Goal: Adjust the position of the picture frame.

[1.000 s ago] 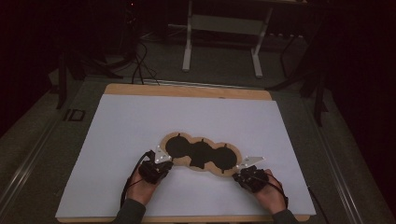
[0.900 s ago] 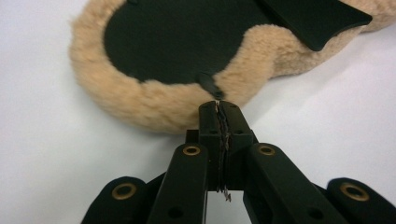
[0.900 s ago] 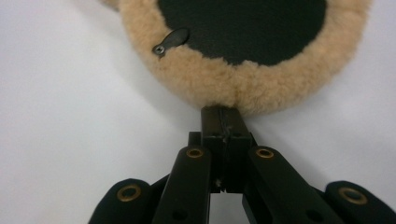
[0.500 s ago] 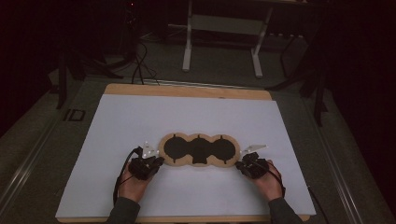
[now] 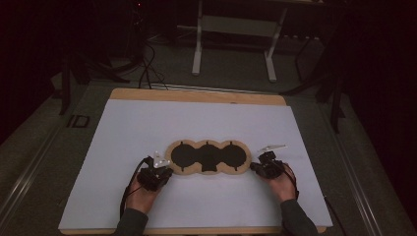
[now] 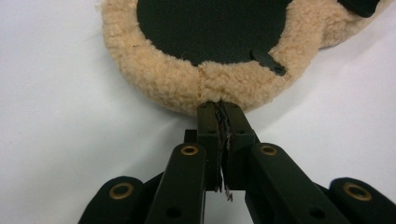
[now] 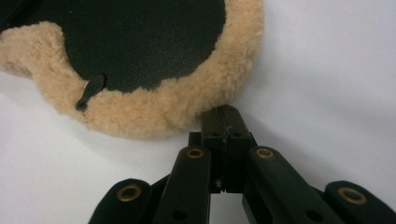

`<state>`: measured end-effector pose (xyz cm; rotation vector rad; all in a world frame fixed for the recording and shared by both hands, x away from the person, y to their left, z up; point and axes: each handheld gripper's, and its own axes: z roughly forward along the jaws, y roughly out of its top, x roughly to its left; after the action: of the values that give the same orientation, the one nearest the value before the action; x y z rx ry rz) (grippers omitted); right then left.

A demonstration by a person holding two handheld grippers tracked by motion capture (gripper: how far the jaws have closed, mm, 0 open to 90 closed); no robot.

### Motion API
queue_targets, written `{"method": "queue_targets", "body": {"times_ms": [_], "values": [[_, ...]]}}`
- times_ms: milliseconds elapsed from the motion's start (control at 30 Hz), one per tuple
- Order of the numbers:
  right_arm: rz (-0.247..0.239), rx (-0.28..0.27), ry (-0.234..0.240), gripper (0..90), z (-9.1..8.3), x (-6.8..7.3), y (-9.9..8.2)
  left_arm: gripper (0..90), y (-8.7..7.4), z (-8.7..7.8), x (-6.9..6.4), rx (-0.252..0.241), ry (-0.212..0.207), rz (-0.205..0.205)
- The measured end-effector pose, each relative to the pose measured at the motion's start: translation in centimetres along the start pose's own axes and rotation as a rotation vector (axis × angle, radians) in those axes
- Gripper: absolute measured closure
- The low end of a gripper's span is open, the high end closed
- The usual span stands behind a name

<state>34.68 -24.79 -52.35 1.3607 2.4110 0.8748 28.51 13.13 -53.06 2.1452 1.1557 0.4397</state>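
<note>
Left tool (image 6: 219, 109) tip buried in fleece pad (image 6: 187, 79) rim

left gripper (image 6: 219, 109): black, brass rivets | right gripper (image 7: 225, 112): black | sleeves: grey
</note>
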Motion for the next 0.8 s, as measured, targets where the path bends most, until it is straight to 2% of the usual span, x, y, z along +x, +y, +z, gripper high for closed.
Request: {"method": "queue_targets", "body": {"times_ms": [267,600,800], "values": [[-0.015,-0.010,0.025,90.0,0.65,0.55,0.59,88.1,-0.22,-0.20,0.84,0.000,0.024,-0.043],[-0.002,-0.020,0.029,90.0,0.84,0.63,0.67,88.1,-0.31,-0.18,1.02,-0.004,0.023,-0.049],[-0.003,-0.046,0.023,89.6,0.91,0.63,0.45,87.1,-0.42,-0.21,0.92,0.000,0.023,-0.049]]}}
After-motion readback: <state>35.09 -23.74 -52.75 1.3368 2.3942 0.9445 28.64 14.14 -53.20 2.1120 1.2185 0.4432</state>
